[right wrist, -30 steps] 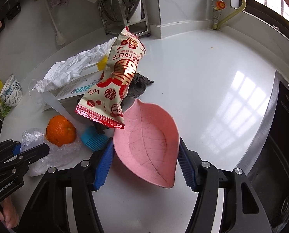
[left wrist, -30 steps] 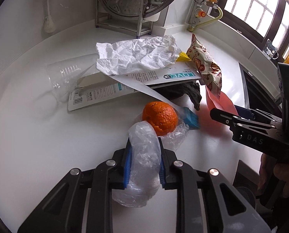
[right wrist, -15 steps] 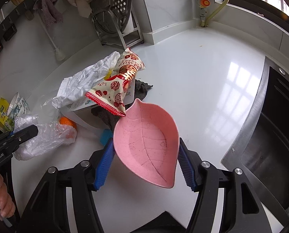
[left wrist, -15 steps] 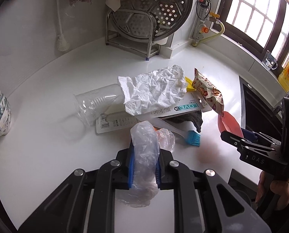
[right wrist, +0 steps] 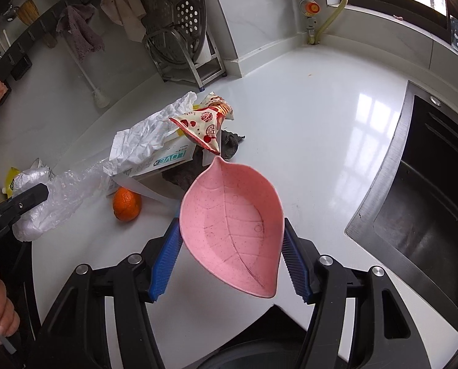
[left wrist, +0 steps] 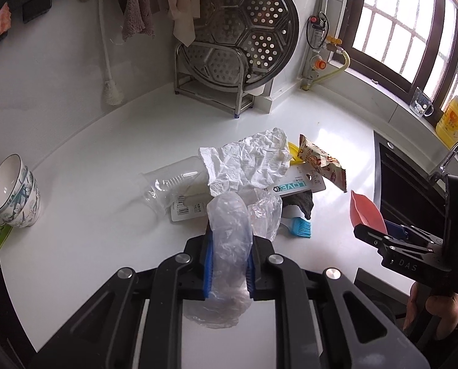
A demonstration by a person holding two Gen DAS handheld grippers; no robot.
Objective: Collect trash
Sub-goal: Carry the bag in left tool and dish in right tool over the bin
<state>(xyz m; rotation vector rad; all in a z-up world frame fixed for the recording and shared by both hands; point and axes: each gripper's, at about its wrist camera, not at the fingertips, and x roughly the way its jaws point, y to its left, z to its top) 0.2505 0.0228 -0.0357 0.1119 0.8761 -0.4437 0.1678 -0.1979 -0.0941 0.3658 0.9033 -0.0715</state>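
My left gripper (left wrist: 229, 246) is shut on a clear plastic bag (left wrist: 230, 230), which hangs crumpled between its blue pads above the white counter. An orange (right wrist: 127, 204) lies on the counter below the bag; the left wrist view hides it. My right gripper (right wrist: 230, 230) is shut on a pink leaf-shaped dish (right wrist: 232, 215), held off the counter, with a pad on each long side. Beyond both lies a trash pile: crumpled white paper (left wrist: 247, 160), a red-and-cream snack wrapper (left wrist: 321, 160), a clear plastic cup (left wrist: 167, 184) and a "LOVE" card package (left wrist: 290, 186).
A blue silicone brush (left wrist: 301, 227) and a dark cloth (left wrist: 299, 204) lie by the pile. Stacked bowls (left wrist: 13, 193) stand at the left edge, and a steamer rack (left wrist: 238, 46) against the back wall. The dark sink (right wrist: 428, 200) opens at the right.
My left gripper rose with the plastic bag, and the orange stayed on the counter. My right gripper lifted the pink dish up and away from the snack wrapper and rolled slightly.
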